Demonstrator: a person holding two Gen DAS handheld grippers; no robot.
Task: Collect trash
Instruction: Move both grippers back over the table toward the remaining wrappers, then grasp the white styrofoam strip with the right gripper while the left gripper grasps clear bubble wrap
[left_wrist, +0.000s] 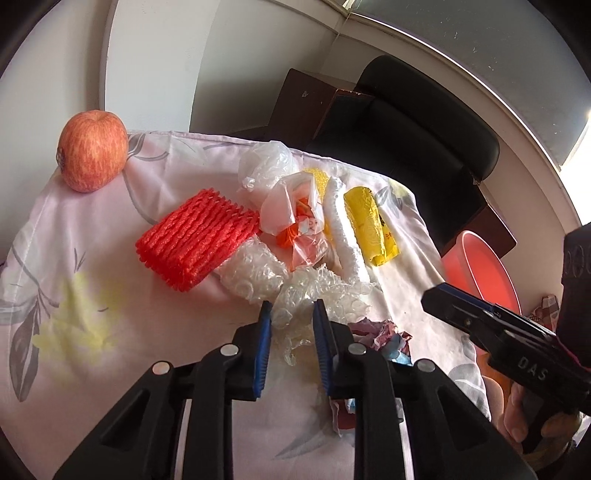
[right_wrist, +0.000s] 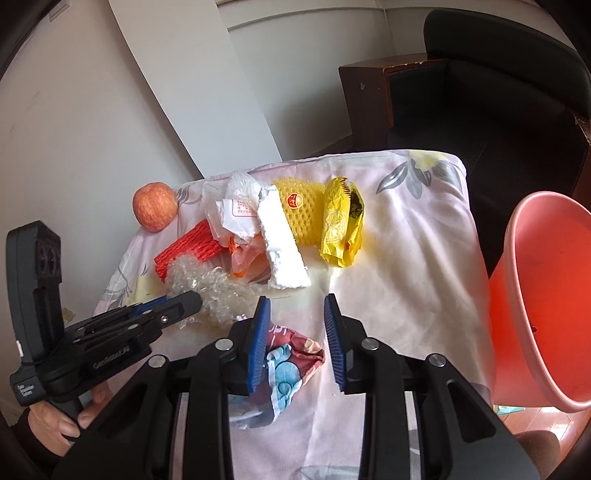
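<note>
Trash lies in a heap on a floral cloth: a red foam net, clear bubble wrap, a thin plastic bag, a white foam strip, a yellow wrapper and a crumpled printed wrapper. My left gripper is open, its blue pads on either side of the bubble wrap's near edge. My right gripper is open above the printed wrapper, which lies by its left finger. The yellow foam net shows in the right wrist view.
A red apple sits at the cloth's far left corner. A pink bin stands beside the table on the right. A black chair and dark wooden furniture stand behind the table.
</note>
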